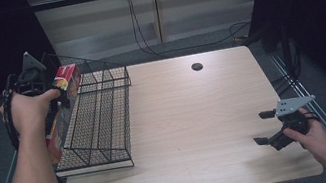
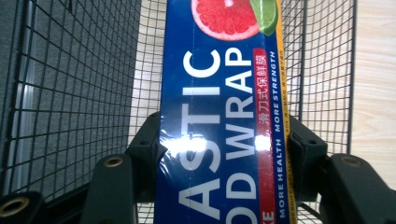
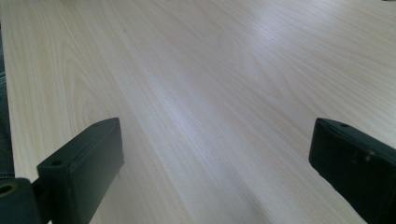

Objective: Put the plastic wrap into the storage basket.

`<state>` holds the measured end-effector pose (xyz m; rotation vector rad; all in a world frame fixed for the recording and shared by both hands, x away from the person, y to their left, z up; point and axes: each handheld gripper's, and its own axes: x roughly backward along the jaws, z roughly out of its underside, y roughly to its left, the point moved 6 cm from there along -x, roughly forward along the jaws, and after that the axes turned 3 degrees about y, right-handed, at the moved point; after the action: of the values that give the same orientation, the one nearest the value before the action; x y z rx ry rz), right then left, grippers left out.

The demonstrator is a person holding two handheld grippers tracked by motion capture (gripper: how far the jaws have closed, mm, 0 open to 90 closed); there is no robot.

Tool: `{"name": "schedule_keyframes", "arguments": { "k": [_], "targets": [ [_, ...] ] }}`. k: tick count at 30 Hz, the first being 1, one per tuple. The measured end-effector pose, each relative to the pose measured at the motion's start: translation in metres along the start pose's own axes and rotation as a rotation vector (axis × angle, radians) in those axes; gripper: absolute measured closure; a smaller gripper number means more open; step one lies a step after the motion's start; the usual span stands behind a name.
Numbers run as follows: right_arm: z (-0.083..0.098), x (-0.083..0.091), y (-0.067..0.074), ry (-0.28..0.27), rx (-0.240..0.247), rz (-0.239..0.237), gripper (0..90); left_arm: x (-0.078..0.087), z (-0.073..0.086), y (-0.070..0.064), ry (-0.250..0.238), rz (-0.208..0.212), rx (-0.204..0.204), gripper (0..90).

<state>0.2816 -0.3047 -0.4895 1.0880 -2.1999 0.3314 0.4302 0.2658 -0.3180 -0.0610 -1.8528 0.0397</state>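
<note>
A long blue box of plastic food wrap [image 2: 219, 116] with a grapefruit picture sits clamped between the jaws of my left gripper [image 2: 224, 154], which is shut on it. In the high view the box [image 1: 63, 106] hangs tilted over the left side of a black wire basket [image 1: 104, 117], with my left gripper [image 1: 53, 98] gripping its upper part. My right gripper [image 1: 264, 128] rests low over the table's near right corner, its jaws wide apart. In the right gripper view my right gripper [image 3: 217, 163] has only bare wood between its jaws.
The light wooden table [image 1: 196, 116] has a dark round hole [image 1: 197, 66] near its far edge. The wire basket stands at the table's left edge. Cables [image 1: 140, 29] hang down the wall behind the table.
</note>
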Motion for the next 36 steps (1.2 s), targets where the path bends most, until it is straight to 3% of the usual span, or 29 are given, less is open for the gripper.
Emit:
{"name": "schedule_keyframes", "arguments": {
  "k": [9,21,22,23,27,28,32,36],
  "targets": [
    [0.000,0.000,0.000,0.000,0.001,-0.002,2.7,-0.003,0.001,0.006,0.000,-0.016,0.009,42.5],
    [0.000,-0.001,0.000,0.004,0.005,-0.004,2.7,-0.011,0.003,0.008,0.018,-0.006,0.027,42.2],
    [0.000,-0.001,0.000,0.005,0.005,-0.004,2.7,-0.011,0.002,0.010,0.021,-0.011,0.015,42.2],
    [0.000,-0.001,0.000,0.004,0.007,-0.003,2.7,-0.013,0.003,0.009,0.024,-0.010,0.035,42.1],
    [0.000,-0.001,0.000,0.003,0.005,-0.002,2.7,-0.017,0.003,0.011,0.038,-0.015,0.030,42.0],
    [0.000,-0.001,0.000,0.003,0.006,-0.002,2.7,-0.018,0.003,0.011,0.036,-0.013,0.051,41.9],
    [0.001,-0.002,0.000,0.005,0.005,0.000,2.7,-0.022,0.004,0.013,0.057,-0.016,0.037,41.8],
    [0.001,-0.002,0.000,0.009,0.002,-0.003,2.7,-0.025,0.004,0.014,0.054,-0.018,0.063,41.3]
  ]
}}
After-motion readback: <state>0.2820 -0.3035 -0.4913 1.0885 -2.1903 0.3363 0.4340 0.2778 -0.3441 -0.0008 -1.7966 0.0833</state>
